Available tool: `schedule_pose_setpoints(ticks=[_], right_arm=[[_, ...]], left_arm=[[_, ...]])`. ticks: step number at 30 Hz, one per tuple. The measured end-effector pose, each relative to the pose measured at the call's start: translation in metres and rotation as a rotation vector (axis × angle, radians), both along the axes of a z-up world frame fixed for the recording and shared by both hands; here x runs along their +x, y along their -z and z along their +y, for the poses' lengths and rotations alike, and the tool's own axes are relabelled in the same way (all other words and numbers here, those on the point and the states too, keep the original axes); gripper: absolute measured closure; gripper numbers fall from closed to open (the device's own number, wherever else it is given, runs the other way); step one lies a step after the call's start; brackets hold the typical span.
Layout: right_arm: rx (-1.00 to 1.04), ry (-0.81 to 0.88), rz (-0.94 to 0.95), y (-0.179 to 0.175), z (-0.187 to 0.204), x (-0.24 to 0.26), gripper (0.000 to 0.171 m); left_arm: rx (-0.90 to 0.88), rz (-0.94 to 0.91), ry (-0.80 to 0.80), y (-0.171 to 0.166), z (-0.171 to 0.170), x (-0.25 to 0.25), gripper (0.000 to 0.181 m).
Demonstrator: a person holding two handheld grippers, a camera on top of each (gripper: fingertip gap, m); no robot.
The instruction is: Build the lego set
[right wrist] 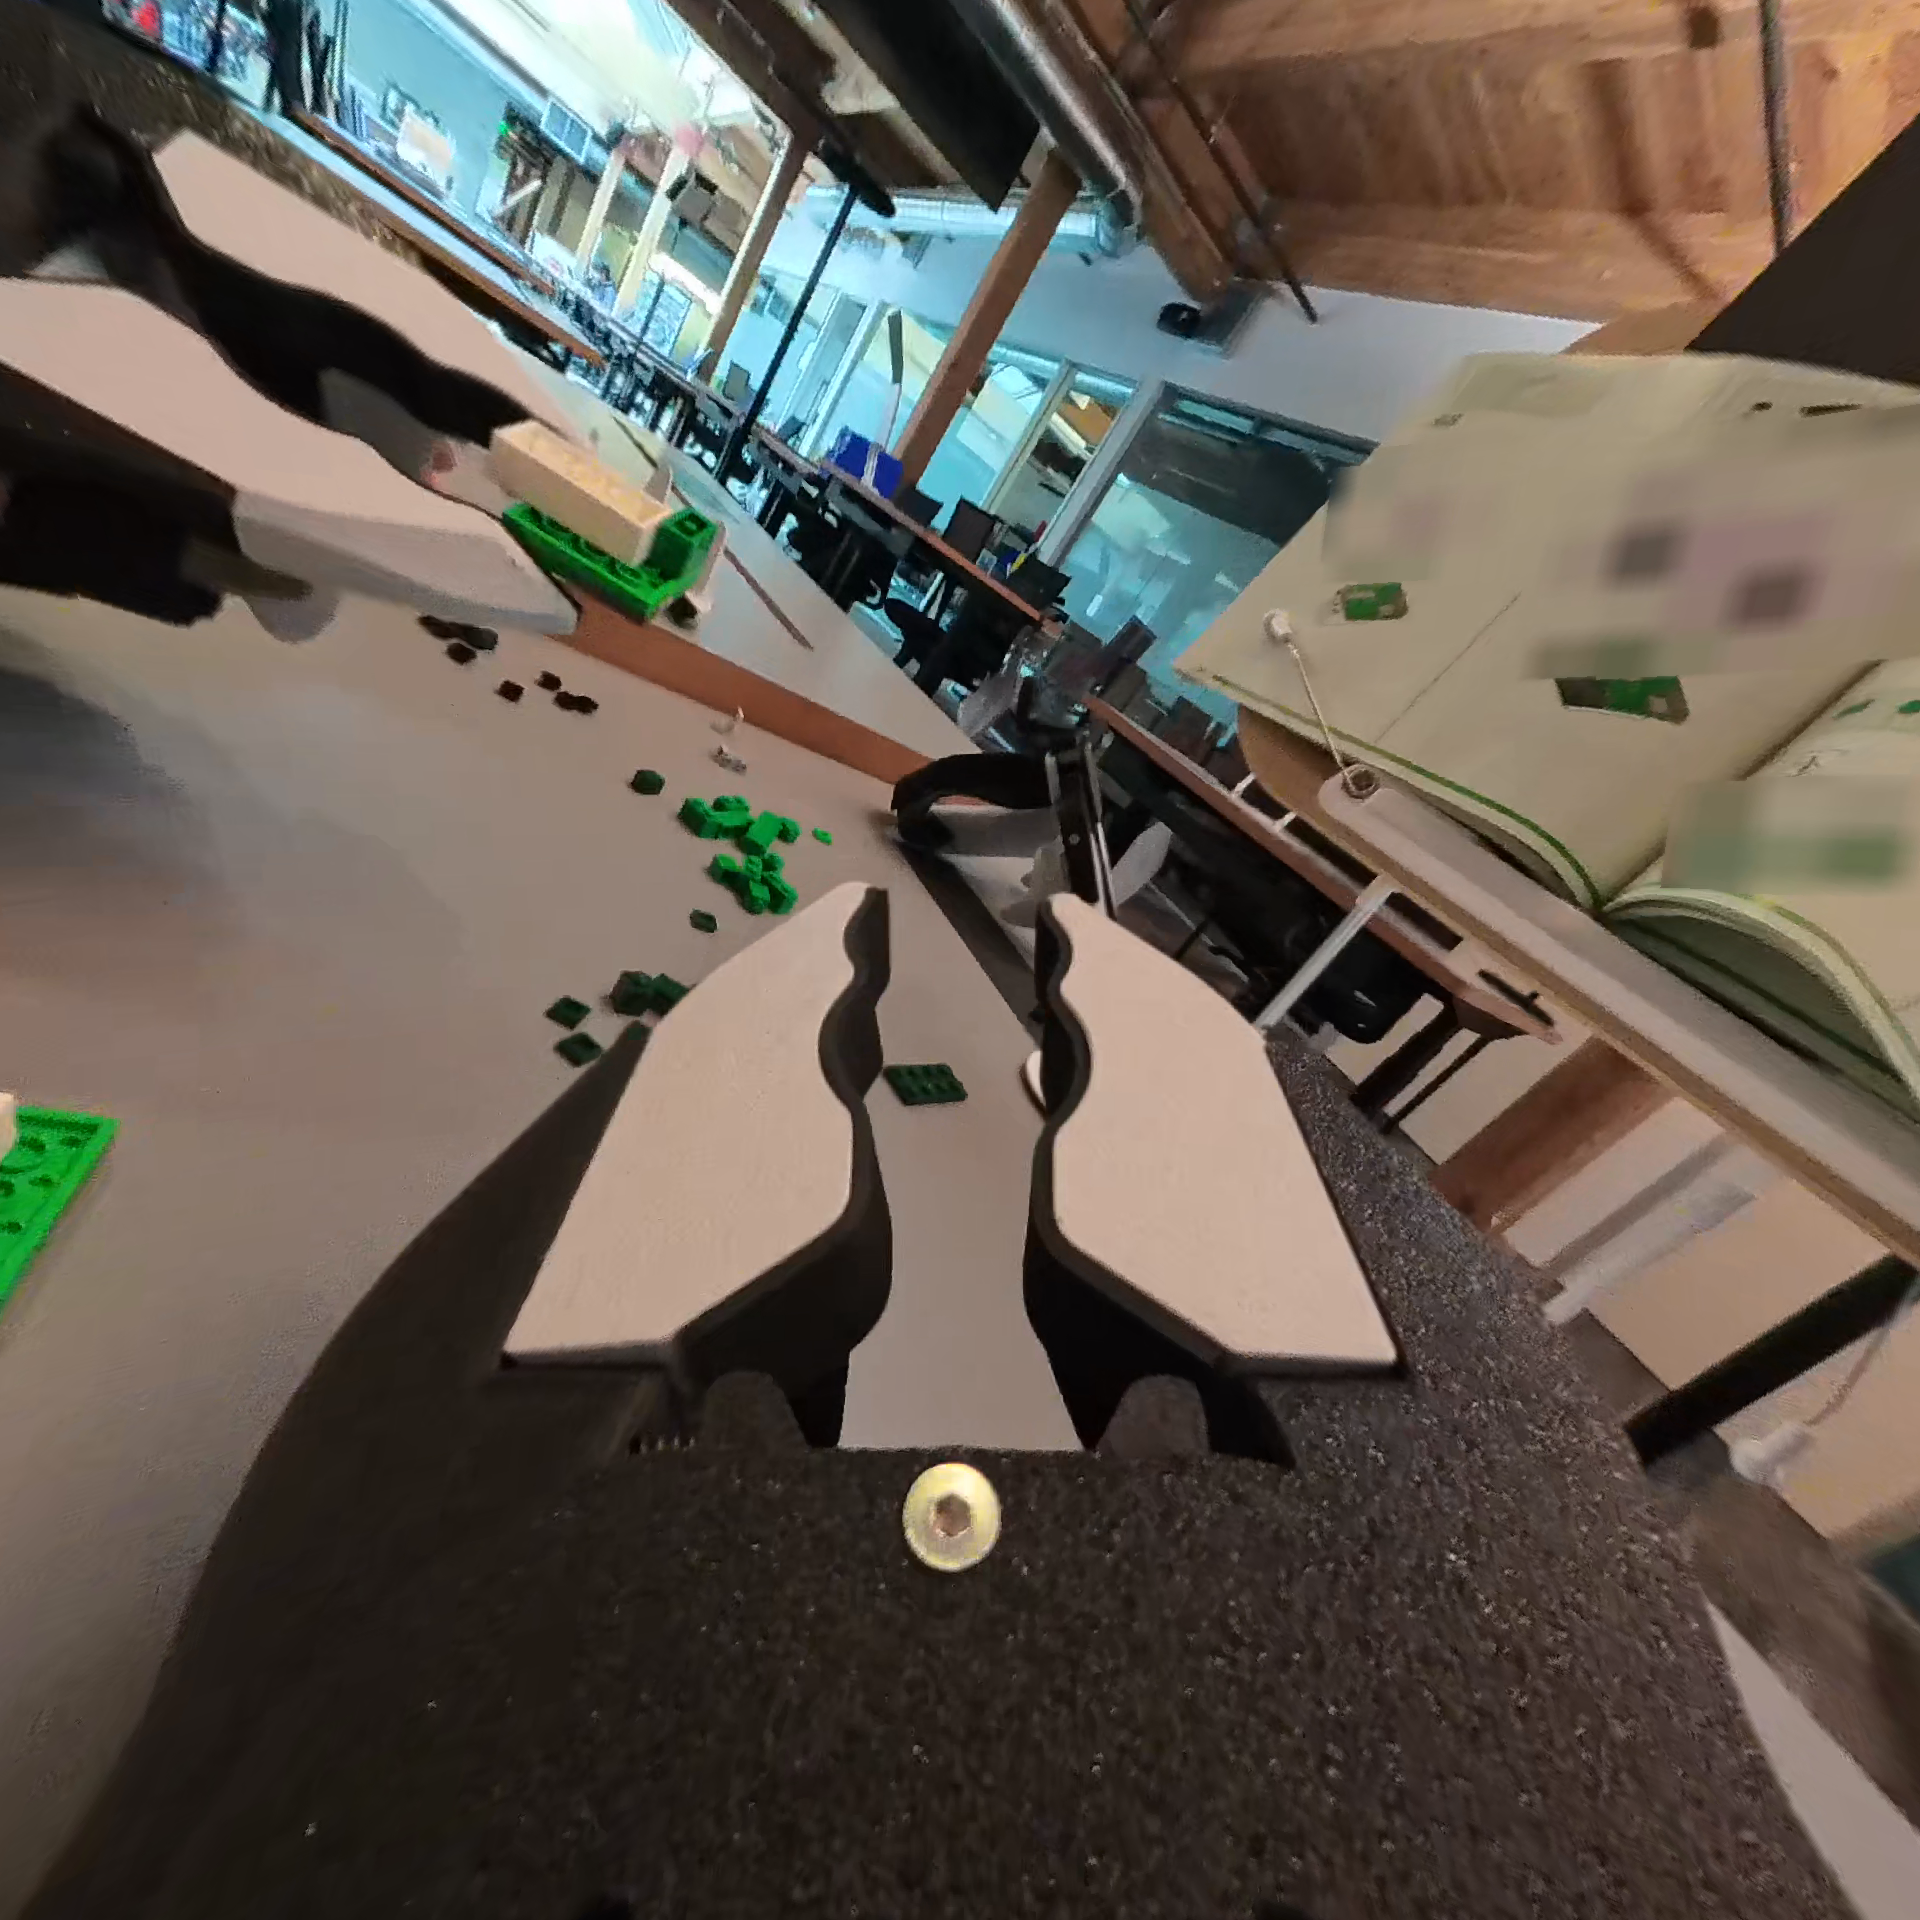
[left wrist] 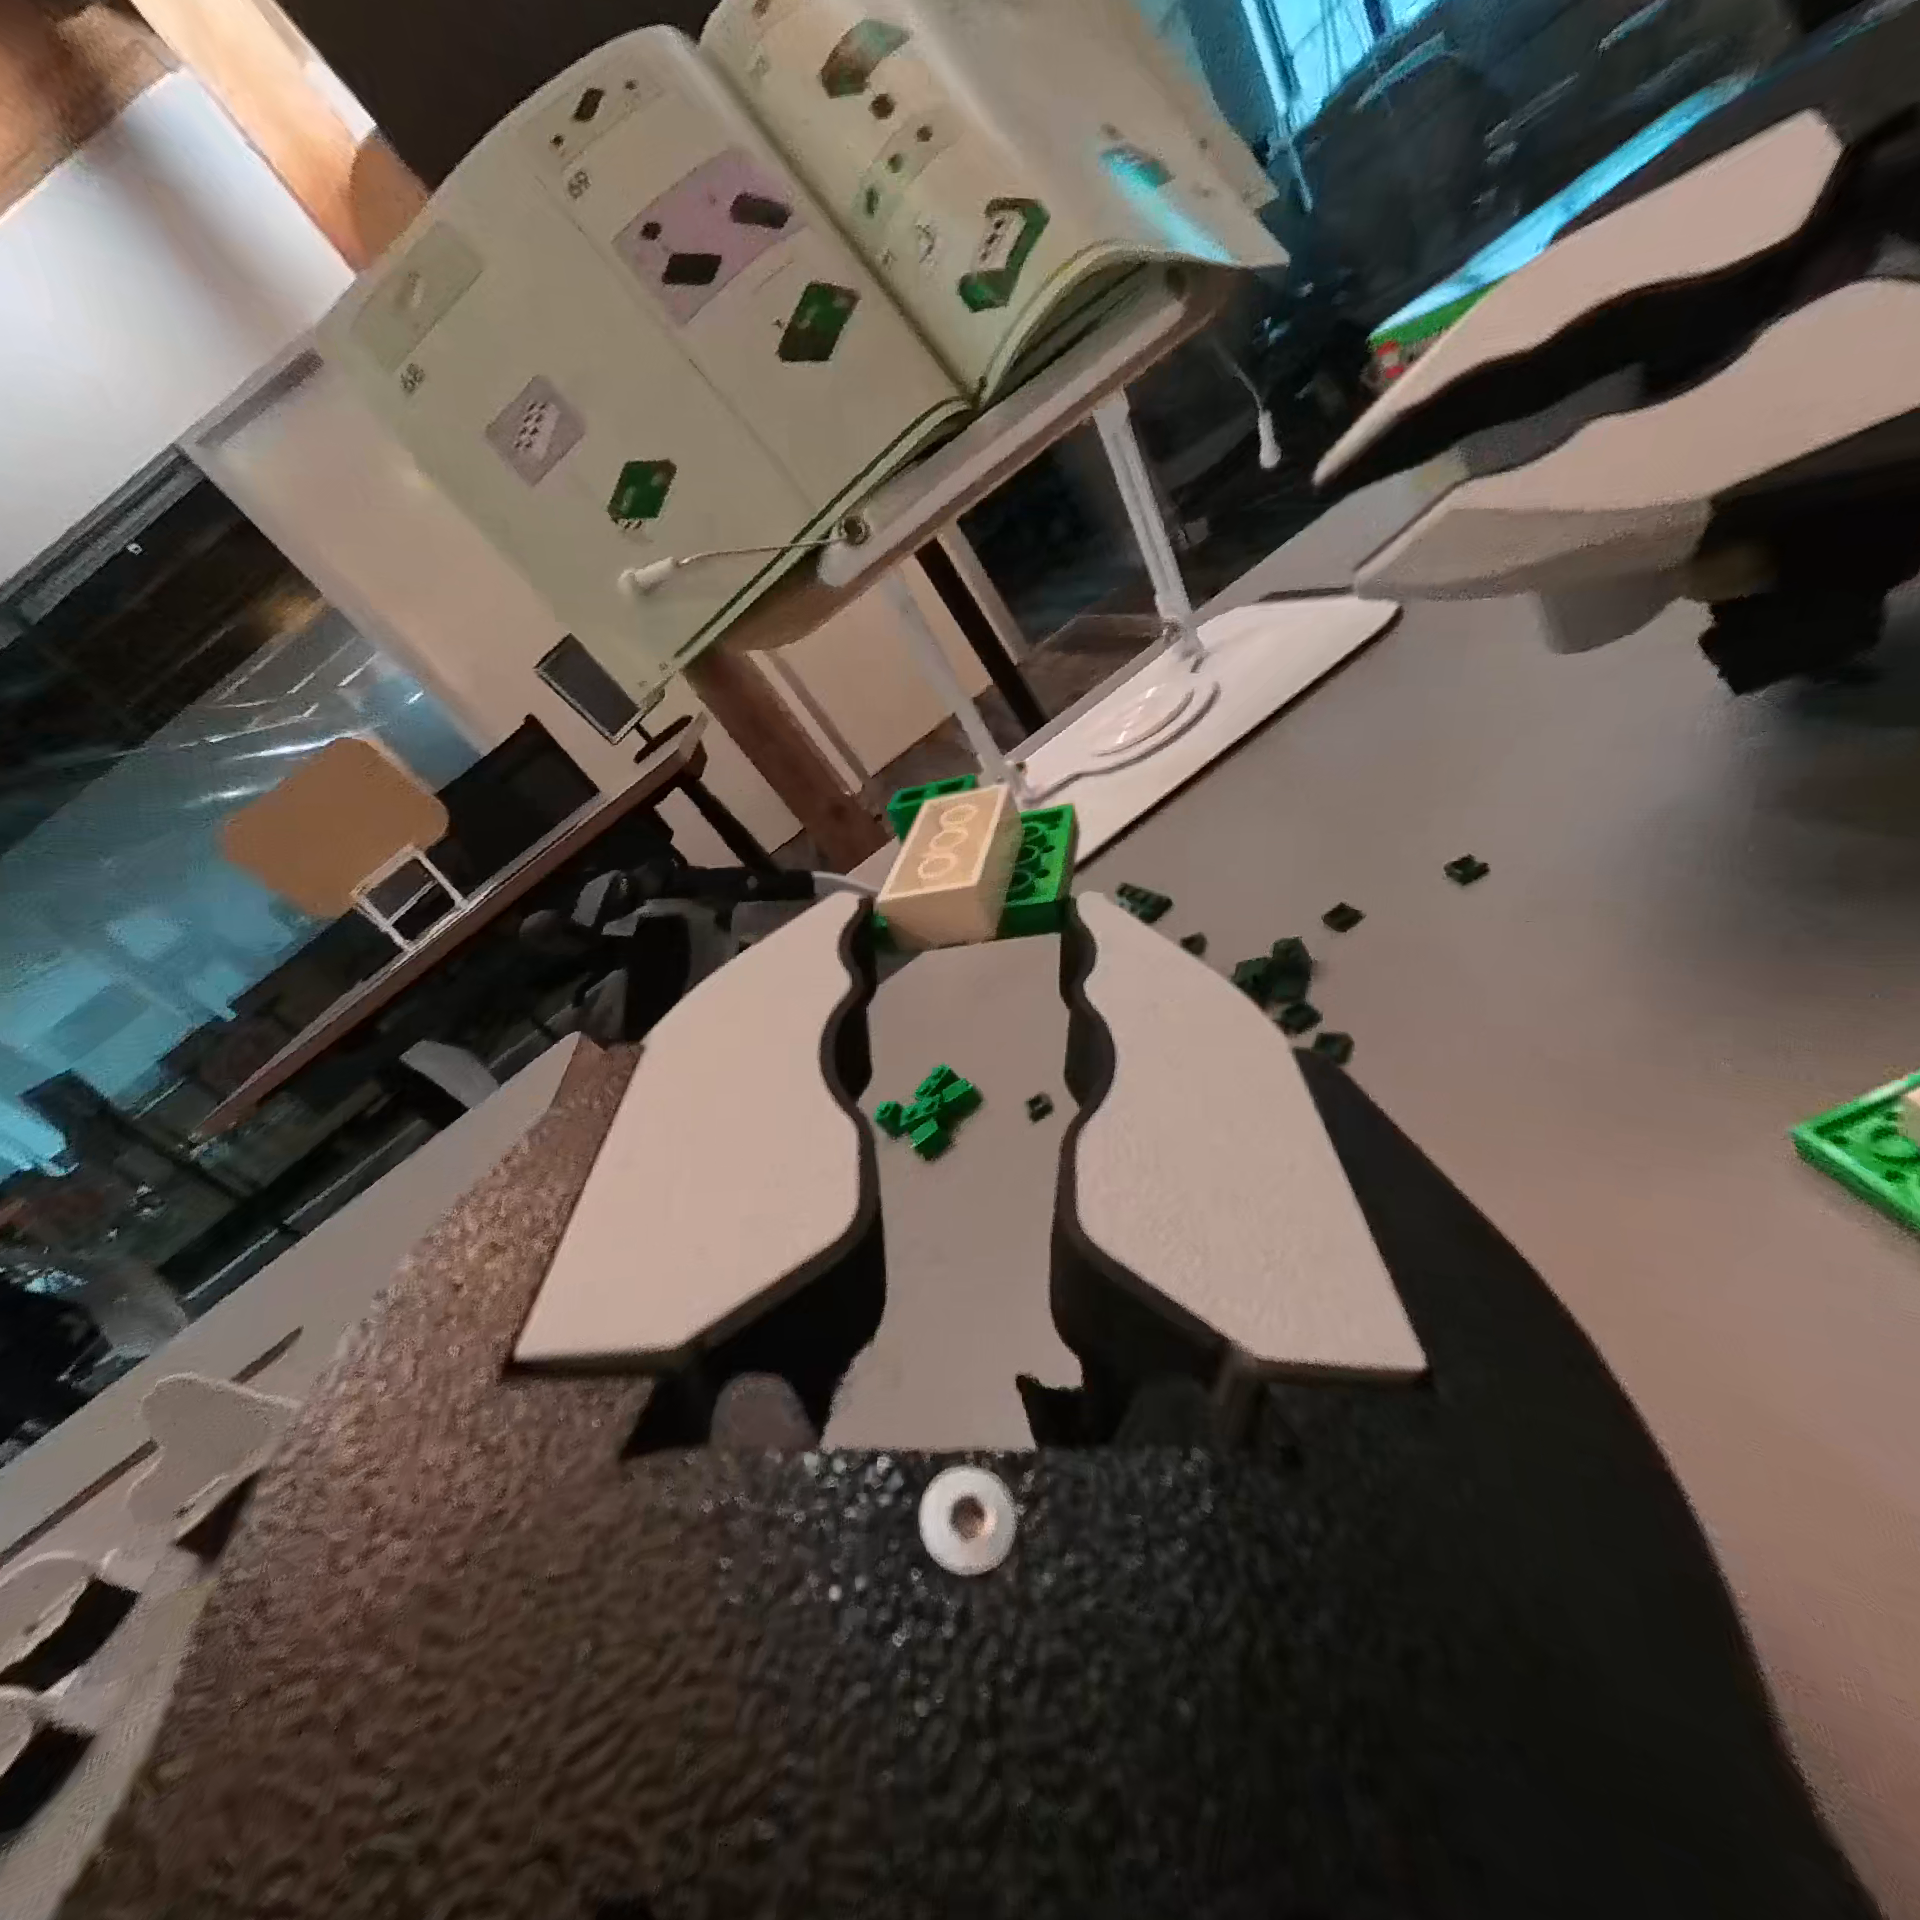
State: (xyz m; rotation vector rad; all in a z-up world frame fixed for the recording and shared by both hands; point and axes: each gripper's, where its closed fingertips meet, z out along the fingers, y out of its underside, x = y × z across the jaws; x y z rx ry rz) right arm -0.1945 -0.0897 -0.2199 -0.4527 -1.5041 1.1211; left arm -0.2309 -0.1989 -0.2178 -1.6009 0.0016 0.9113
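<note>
L tool [left wrist: 966, 920] grips a small lego assembly [left wrist: 977, 873] at its tips: a tan brick on bright green pieces, lifted off the table [left wrist: 1507, 935]. In the right wrist view it shows upper left, same assembly [right wrist: 608, 530] in its tips. R tool [right wrist: 961, 925] is part open w/ nothing btwn its fingers, hovering over the table near a dark green plate [right wrist: 925, 1084]. Loose green bits [right wrist: 748, 847] lie scattered on the table; a bright green baseplate [right wrist: 47, 1184] sits at the left edge. An open instruction booklet [left wrist: 727, 291] rests on a stand behind.
</note>
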Motion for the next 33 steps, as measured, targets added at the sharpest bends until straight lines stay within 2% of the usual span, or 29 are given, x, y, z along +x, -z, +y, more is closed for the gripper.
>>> schedule_pose_setpoints(ticks=[2, 9, 15, 19, 24, 29, 33], right_arm=[[-0.029, -0.016, -0.034, 0.002, -0.001, -0.002, 0.144], [-0.003, 0.121, -0.115, 0.017, 0.016, -0.018, 0.144], [0.013, 0.189, -0.132, 0.020, 0.025, -0.023, 0.146], [0.031, 0.200, -0.138, 0.021, 0.025, -0.024, 0.147], [0.034, 0.211, -0.166, 0.024, 0.025, -0.023, 0.152], [0.048, 0.176, -0.271, 0.036, 0.010, -0.021, 0.162], [0.086, 0.109, -0.439, 0.056, -0.002, -0.017, 0.162]], left_arm=[[0.017, -0.021, 0.037, 0.006, 0.004, 0.001, 0.148], [0.118, -0.175, 0.174, 0.001, 0.003, 0.008, 0.148], [0.019, -0.177, 0.399, 0.012, 0.013, 0.055, 0.148], [-0.030, -0.196, 0.457, 0.018, 0.016, 0.071, 0.148], [-0.054, -0.218, 0.388, 0.024, 0.014, 0.061, 0.147], [0.041, -0.259, 0.147, 0.015, -0.008, 0.002, 0.147], [0.126, -0.319, 0.087, 0.011, -0.029, -0.037, 0.148]])
